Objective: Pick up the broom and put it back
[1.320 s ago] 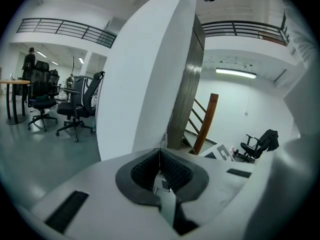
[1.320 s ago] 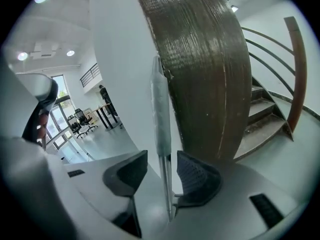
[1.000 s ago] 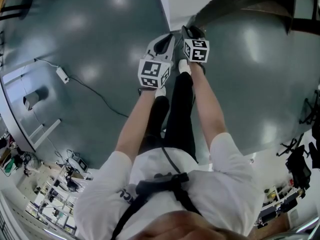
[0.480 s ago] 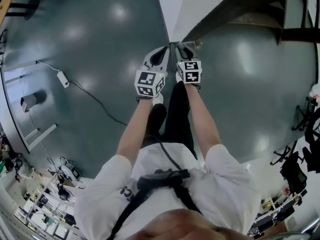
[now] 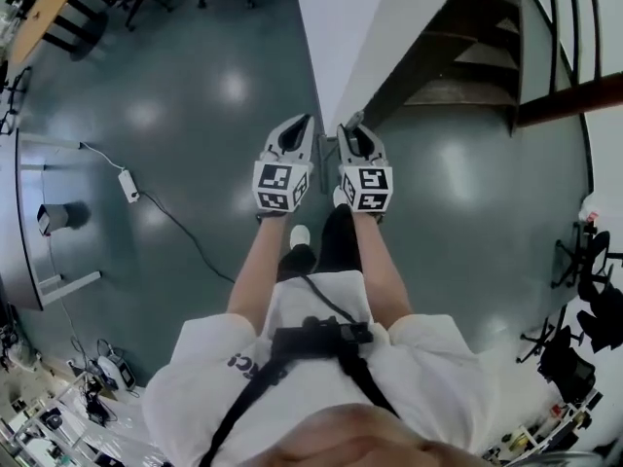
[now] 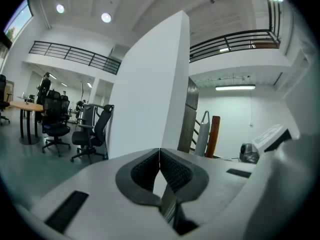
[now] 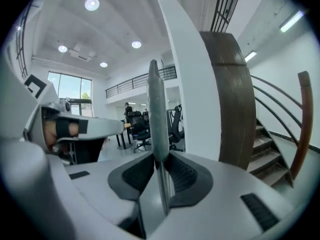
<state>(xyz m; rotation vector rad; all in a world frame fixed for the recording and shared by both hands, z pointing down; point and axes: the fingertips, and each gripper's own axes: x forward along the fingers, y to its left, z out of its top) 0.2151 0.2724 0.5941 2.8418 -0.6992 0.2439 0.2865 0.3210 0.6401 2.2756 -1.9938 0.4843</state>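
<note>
In the right gripper view, the broom's grey metal handle [image 7: 154, 109] stands upright between the pads of my right gripper [image 7: 161, 159], which is shut on it. The broom's head is hidden in every view. In the head view my right gripper [image 5: 352, 125] and left gripper [image 5: 297, 122] are held up side by side in front of the person, close to the end of a white wall [image 5: 350, 37]. In its own view the left gripper [image 6: 160, 151] has its pad tips touching, with nothing showing between them. A grey strip shows lower in its gap; I cannot tell what it is.
A staircase [image 5: 467, 76] with a brown handrail [image 5: 574, 95] rises just right of the wall end. A cable with a power block [image 5: 128, 185] lies on the grey floor at left. Office chairs [image 6: 92, 129] and a desk [image 6: 27, 106] stand farther left. The person's shoe [image 5: 299, 235] is below the grippers.
Both grippers have risen together, staying side by side, the right one still holding the handle. The head view now takes in more of the wall end and stairs.
</note>
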